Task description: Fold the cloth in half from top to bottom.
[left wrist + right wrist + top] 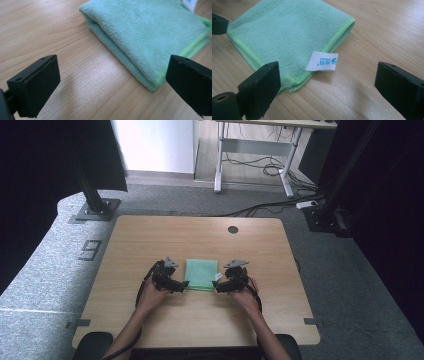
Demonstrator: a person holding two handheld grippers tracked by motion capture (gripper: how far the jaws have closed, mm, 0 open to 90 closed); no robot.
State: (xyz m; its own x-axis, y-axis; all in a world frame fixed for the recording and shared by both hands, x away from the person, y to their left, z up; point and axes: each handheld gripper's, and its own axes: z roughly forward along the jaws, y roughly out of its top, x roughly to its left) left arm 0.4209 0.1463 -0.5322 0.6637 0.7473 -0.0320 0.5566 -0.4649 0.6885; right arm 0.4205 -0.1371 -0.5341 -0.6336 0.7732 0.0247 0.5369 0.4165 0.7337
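Here, both grippers stand with their jaws spread wide and nothing between the pads. The left gripper [181, 285] sits at the near left corner of the green cloth [202, 274], its pads apart over bare wood beside the folded edge [117, 58]. The right gripper [218, 286] is at the near right corner, where a white label [322, 61] sticks out from the hem. The cloth lies folded flat in the middle of the table [150, 245]. It looks like the moment between folds: the next move would call for pinching both near corners together.
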